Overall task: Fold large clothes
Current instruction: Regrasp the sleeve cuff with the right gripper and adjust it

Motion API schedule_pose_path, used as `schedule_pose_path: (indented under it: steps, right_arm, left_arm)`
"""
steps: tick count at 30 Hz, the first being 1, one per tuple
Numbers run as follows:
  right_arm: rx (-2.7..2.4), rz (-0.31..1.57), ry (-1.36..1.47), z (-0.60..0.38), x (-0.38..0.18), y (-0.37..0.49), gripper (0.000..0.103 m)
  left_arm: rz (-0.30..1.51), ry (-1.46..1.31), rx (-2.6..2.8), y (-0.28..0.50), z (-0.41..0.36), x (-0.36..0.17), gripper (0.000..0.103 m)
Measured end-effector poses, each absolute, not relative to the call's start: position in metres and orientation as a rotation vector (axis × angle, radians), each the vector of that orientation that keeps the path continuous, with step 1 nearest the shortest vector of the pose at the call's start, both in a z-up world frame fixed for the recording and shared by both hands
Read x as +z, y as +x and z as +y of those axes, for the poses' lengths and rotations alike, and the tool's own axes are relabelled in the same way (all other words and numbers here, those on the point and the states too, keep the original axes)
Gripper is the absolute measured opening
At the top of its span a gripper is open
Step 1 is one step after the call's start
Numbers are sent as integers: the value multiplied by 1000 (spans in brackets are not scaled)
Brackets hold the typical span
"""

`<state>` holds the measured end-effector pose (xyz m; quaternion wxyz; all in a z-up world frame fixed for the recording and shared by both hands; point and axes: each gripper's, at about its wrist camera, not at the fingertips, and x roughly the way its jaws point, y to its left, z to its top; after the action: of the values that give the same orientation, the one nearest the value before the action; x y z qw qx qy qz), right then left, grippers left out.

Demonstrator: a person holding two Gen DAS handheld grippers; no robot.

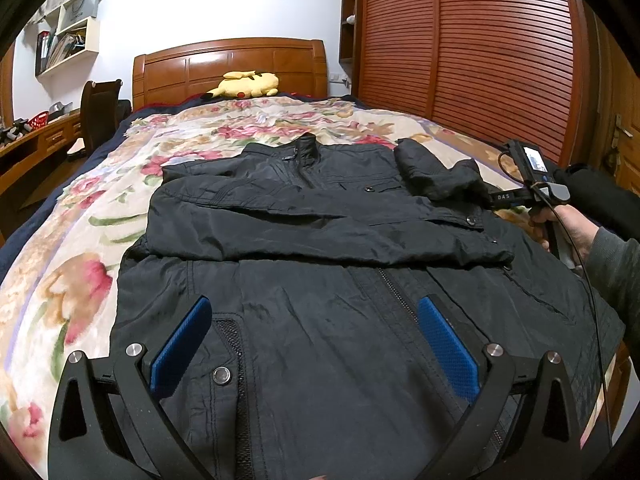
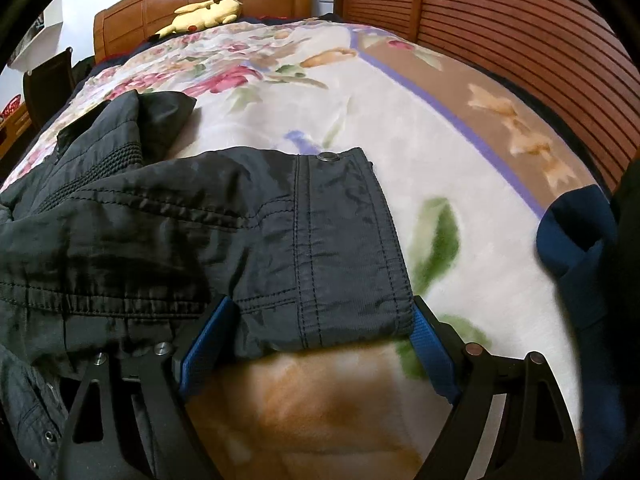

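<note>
My right claw [image 2: 318, 344] stands wide, and the cuff of the sleeve [image 2: 344, 248] lies between its two blue pads [image 2: 434, 354]; the cuff fills nearly the whole gap, but I cannot tell if the pads press on it or only stand beside it. This sleeve lies flat on the flowered blanket [image 2: 400, 140], with a metal snap [image 2: 327, 156] at its far corner, and to its left the rest of the dark jacket [image 2: 100, 220] is bunched in folds. My left claw [image 1: 314, 346] is also wide and holds nothing; it hangs just over the lower front of the jacket [image 1: 320, 320], with the zipper [image 1: 394, 284] running between its fingers and a round snap button [image 1: 221, 375] near the left pad. From the left wrist view I see the jacket spread front up on the bed, collar [image 1: 306, 148] toward the headboard [image 1: 230, 66], with one sleeve [image 1: 320, 232] folded across the chest. On the right side my right hand [image 1: 560, 224] holds the handle of the other tool near the second sleeve [image 1: 436, 176], which is raised in a lump there. Farther away, a yellow plush toy [image 1: 246, 85] lies at the head of the bed, a slatted wooden wardrobe [image 1: 480, 60] stands along the right side, and a desk with a chair [image 1: 98, 108] and wall shelves [image 1: 74, 28] are on the left.
</note>
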<state>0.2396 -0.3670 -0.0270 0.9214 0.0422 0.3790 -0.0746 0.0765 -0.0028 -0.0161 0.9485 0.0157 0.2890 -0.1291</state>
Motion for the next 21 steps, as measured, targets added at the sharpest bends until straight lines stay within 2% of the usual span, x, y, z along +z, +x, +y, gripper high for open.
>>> schedule_pose_path:
  steps: [2,3,5,6,8,9,21]
  right_arm:
    - [-149,776,84,-367,-27,239,84]
    - [-142,773,81,-365,-27,237,79]
    - [-102,769,72,-361,-26,236,57]
    - [-69,765,61,-357,-24,233,37]
    - [-58,771,-18,-343,-21,231,27]
    - [-51,778,-54,-336,-19,230,8]
    - [-46,570,-196,-276,63,181,7]
  left_arm:
    - [589,32,-263,76,-3,-16,103]
    - [589,33,-263,76,-3,-16,103]
    - [589,34,-263,77,-3,-16,103]
    - [590,35,-264,76,-3,-16,103]
    - [589,36,-270,76,-3,-16,103]
    - [588,34,-273,76,-3,-15,103]
    - [556,17,-286,66,7,-5,103]
